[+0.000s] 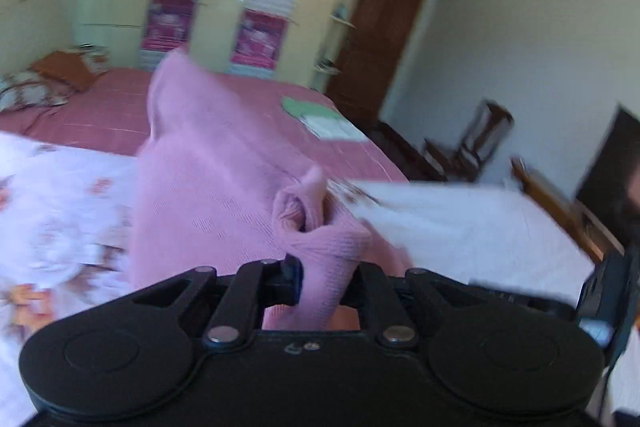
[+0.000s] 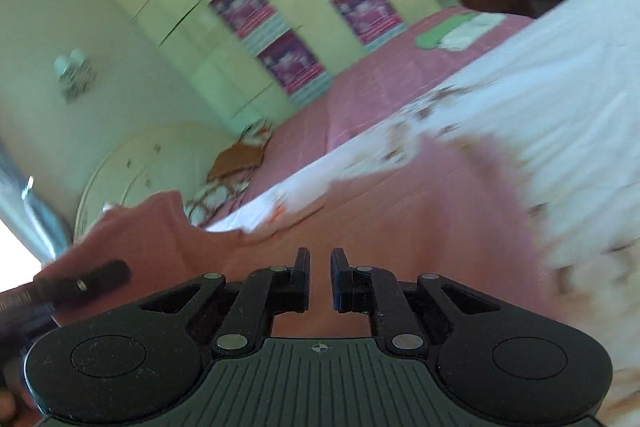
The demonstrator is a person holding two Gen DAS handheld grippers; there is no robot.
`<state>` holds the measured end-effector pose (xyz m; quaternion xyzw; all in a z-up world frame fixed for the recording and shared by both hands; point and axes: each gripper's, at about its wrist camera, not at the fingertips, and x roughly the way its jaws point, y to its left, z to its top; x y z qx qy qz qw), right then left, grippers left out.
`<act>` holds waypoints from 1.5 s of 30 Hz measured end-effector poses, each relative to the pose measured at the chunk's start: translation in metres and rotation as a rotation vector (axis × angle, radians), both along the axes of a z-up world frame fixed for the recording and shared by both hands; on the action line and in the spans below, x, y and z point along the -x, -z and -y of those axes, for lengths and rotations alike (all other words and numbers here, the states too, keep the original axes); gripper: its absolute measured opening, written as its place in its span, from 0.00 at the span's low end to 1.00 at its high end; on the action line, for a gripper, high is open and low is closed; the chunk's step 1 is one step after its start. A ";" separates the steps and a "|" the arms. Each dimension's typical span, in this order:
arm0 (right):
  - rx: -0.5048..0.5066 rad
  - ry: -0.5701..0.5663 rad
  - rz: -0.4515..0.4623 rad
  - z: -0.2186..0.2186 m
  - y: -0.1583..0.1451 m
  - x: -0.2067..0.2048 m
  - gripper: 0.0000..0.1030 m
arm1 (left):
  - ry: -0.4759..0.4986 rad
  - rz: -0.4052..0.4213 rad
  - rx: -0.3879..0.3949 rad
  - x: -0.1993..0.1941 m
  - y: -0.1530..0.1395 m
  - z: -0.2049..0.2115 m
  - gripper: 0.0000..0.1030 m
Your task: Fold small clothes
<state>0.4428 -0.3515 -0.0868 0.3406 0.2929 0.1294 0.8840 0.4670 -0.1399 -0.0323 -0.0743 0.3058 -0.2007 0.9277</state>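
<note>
Already lifted above the bed [image 1: 100, 123], the pink knit garment [image 1: 208, 187] hangs bunched in the left hand-held gripper [image 1: 320, 283], while the right hand-held gripper [image 2: 320, 279] gapes narrowly, holding nothing, so the cloth may slip out.

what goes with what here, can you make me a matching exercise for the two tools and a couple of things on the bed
1 left tool
2 right tool
3 pink knitted garment
4 green folded cloth

a lying on the far pink bedspread
b clamped on knit fabric
c open, nothing between its fingers
d partly lifted above the white floral sheet

Pairs: 1-b, 2-c, 3-d, 4-a
</note>
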 end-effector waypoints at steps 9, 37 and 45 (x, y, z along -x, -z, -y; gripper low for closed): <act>-0.069 0.099 -0.044 0.114 -0.003 0.041 0.66 | 0.270 -0.101 -0.108 0.033 0.059 0.111 0.57; 0.067 -0.144 -0.204 0.038 0.024 0.013 0.33 | -0.165 -0.192 -0.087 -0.019 0.087 -0.064 0.73; 0.143 -0.087 -0.114 0.064 0.008 0.043 0.08 | -0.036 -0.132 -0.229 -0.008 0.074 -0.031 0.70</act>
